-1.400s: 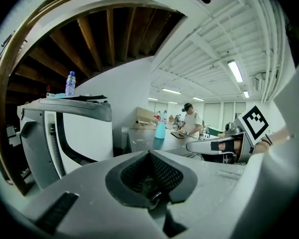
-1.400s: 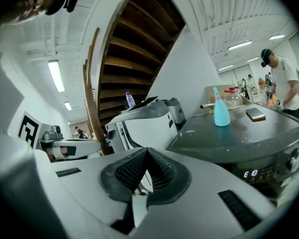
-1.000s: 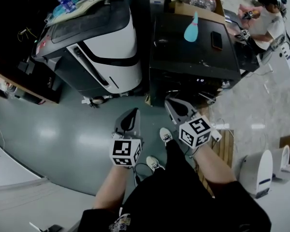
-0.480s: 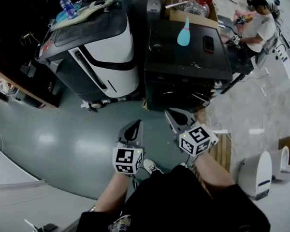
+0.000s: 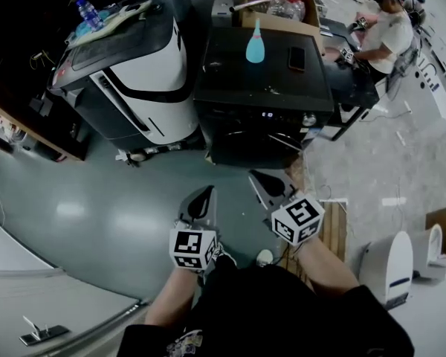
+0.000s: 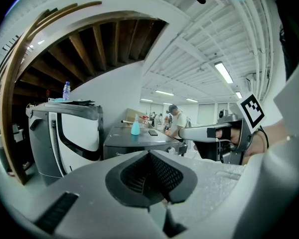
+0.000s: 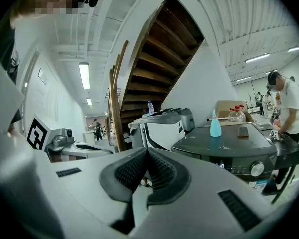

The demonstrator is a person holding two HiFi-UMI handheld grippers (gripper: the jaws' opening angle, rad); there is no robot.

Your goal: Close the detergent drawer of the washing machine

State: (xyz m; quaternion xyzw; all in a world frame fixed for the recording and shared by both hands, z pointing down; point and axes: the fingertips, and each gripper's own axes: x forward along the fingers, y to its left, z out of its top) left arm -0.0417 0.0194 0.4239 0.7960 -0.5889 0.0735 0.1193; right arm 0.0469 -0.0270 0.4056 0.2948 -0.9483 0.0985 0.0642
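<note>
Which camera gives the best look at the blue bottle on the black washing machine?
Head view: the blue bottle is largest, standing on the washing machine top. Right gripper view shows the blue bottle side-on, smaller; left gripper view, tiny and distant.

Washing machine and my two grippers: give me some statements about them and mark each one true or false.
1. A light blue bottle stands on top of the dark washing machine. True.
2. The left gripper holds that bottle. False: its jaws are shut on nothing, and it is short of the machine.
3. A dark phone lies on the machine's top, beside the bottle. True.
4. The right gripper presses on the machine's front. False: it is apart from the machine, with its jaws shut and empty.
5. In the head view, the white and black machine stands to the right of the dark one. False: it stands to its left.
</note>
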